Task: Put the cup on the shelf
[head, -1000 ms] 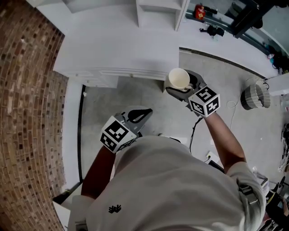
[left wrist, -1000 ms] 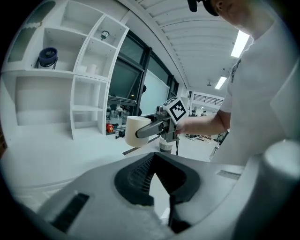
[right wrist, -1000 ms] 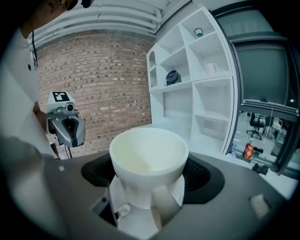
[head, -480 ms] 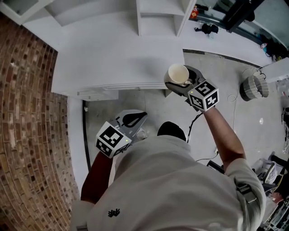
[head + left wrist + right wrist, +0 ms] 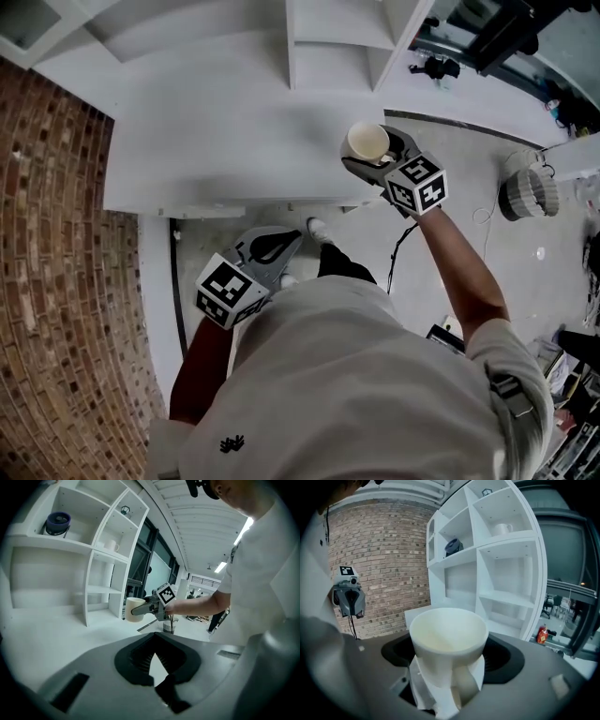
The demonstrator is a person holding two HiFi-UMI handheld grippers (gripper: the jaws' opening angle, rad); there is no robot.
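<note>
Your cup (image 5: pixel 449 639) sits upright, mouth up, in your right gripper (image 5: pixel 447 686), whose jaws are pinched on the lower handle side of the cup with white padding pressed against it. It is held in the air, not resting on any surface. From the head view it hangs over the right front corner of the white counter (image 5: pixel 234 122), just short of the white shelf unit (image 5: pixel 501 541), with none of the shelf's open compartments around it.

On the shelf, 1 dark blue container (image 5: pixel 453 546) stands in an upper compartment and 1 white mug (image 5: pixel 502 528) in the compartment to its right.

Your left gripper (image 5: pixel 286 242) is low and close to your body, well apart from the cup, its 2 jaws closed together on nothing. A brick wall (image 5: pixel 56 234) runs along your left.
</note>
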